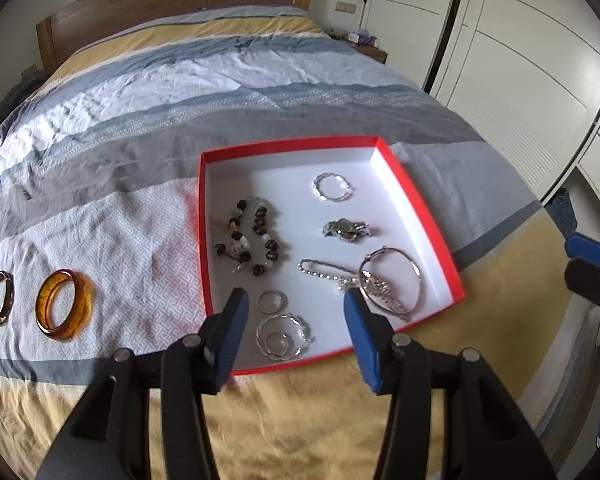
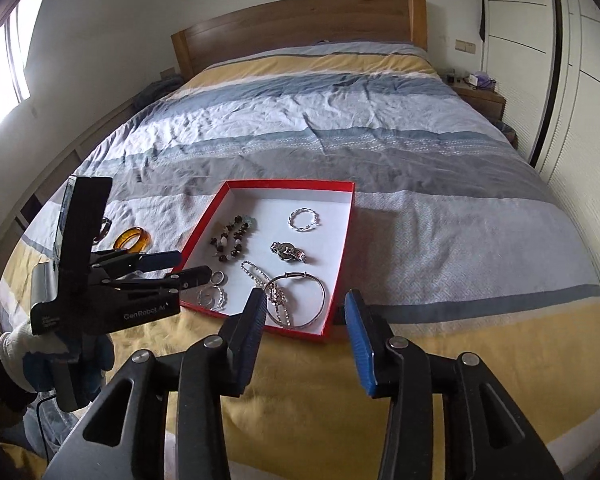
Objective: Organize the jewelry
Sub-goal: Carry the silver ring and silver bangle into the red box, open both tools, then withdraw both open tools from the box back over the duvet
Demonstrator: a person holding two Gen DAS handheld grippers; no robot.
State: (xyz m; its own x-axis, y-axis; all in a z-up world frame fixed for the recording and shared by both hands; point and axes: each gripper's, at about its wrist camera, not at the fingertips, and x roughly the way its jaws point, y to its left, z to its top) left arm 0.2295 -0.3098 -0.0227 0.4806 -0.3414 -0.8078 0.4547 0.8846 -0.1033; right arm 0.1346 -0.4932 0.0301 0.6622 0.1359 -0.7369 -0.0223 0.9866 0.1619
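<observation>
A red-rimmed box (image 1: 418, 204) (image 2: 342, 240) with a white floor lies on the bed. In it are a dark bead bracelet (image 1: 252, 236), a twisted silver ring (image 1: 333, 187), a watch (image 1: 346, 230) (image 2: 288, 252), a silver bangle (image 1: 394, 280) (image 2: 300, 300) over a sparkly chain (image 1: 324, 272), and silver hoops (image 1: 280, 334). An amber bangle (image 1: 64, 304) (image 2: 132, 239) and a brown ring (image 1: 0, 298) rest on the bedspread to the left of the box. My left gripper (image 1: 296, 304) (image 2: 196, 266) hangs open above the box's near edge, empty. My right gripper (image 2: 306, 304) is open and empty too, near the box's front right corner.
The striped bedspread (image 2: 380, 128) runs back to a wooden headboard (image 2: 300, 28). White wardrobe doors (image 1: 520, 60) line the right side, with a nightstand (image 2: 480, 98) beside the bed. A gloved hand (image 2: 16, 352) holds the left gripper at the lower left.
</observation>
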